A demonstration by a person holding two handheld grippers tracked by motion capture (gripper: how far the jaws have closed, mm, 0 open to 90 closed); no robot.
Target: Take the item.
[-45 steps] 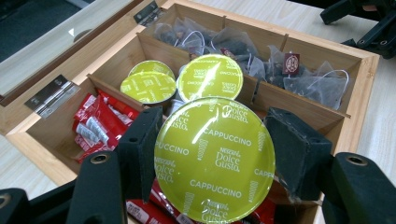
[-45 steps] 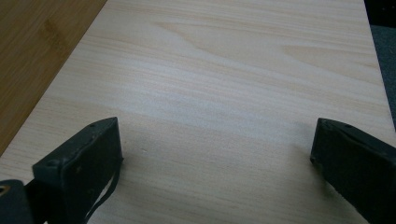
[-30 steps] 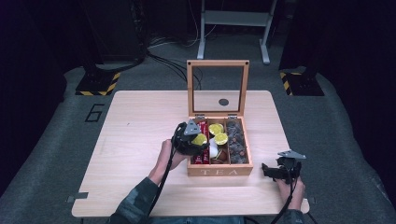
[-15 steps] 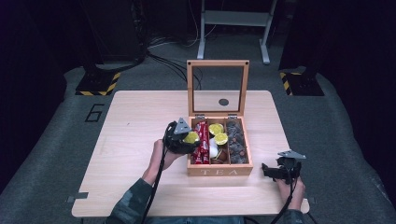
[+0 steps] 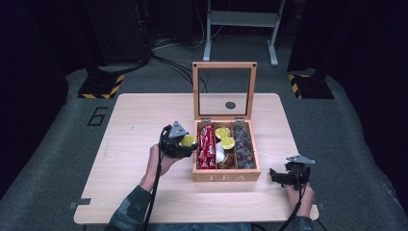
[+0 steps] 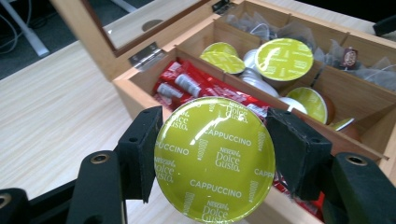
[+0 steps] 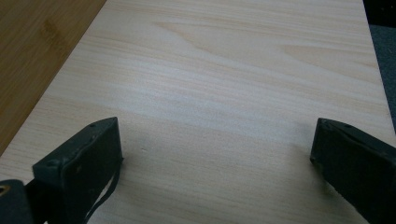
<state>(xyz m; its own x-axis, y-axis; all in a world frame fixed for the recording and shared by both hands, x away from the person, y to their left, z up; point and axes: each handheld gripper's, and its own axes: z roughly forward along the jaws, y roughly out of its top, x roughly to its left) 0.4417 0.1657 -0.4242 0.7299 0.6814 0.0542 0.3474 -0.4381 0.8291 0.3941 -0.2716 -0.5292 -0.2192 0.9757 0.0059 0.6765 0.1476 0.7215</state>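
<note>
The left tongs (image 6: 212, 161) pinch a green capsule (image 6: 215, 161) at center frame, just left of the tea box (image 5: 226, 177). The right tongs (image 7: 215, 154) rest spread over the table (image 7: 233, 70), lower right of the high view. It looks mid-transfer; next probably calls for setting the capsule down on bare wood.

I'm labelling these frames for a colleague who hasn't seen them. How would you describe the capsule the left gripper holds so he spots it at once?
Start at the open wooden tea box in the middle of the table. Just beyond its left wall the left gripper holds a capsule between its jaws. Unlike the other green-lidded capsules, which lie in the box's middle compartment, this one is outside the box, its lid printed CAPPUCCINO.
</note>
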